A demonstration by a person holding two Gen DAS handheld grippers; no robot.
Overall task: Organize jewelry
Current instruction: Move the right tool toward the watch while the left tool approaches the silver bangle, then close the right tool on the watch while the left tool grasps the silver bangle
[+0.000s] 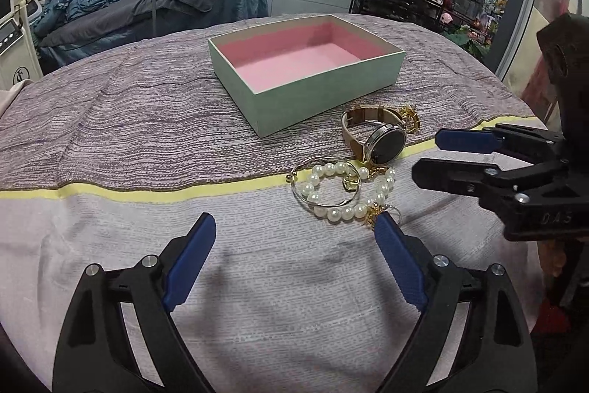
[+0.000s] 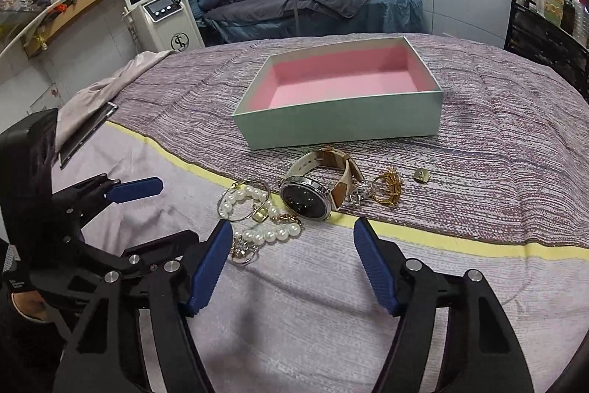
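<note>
**K:** Both claws empty. Left gripper (image 1: 294, 231) spread wide, right gripper (image 2: 292, 234) parted a bit less; nothing between the pads on either. Both hang over the bare cloth (image 2: 313, 301), tips pointing at the pile.

**M:** What's closest?

**K:** Pearl bracelet (image 2: 257, 220), just past the right gripper's tips, tangled with a thin metal bangle (image 2: 241, 205) and a small gold charm cluster (image 2: 243, 251). Behind it the watch (image 2: 305, 201), lying across the yellow stripe (image 2: 460, 245). Then gold rings (image 2: 386, 190) and a small stud (image 2: 421, 176) off to the side. Box (image 2: 342, 124) furthest, open, pink lining, nothing in it yet.

**M:** Handling?

**K:** My read: pearls are light and limp, beads round and slick, so they'll roll out of a loose pinch. Pinch across the strand, not on one bead. It may drag the bangle along. The bangle is stiff, so take it by its rim.

**M:** Watch?

**K:** Heaviest piece, probably. Glass face, so keep the pads off it. Take the strap (image 2: 344, 172) near the case: soft, grippy, stands up off the cloth.

**M:** Rings?

**K:** Tiny, hard, low on the cloth. Slip risk. Do them last.
</note>
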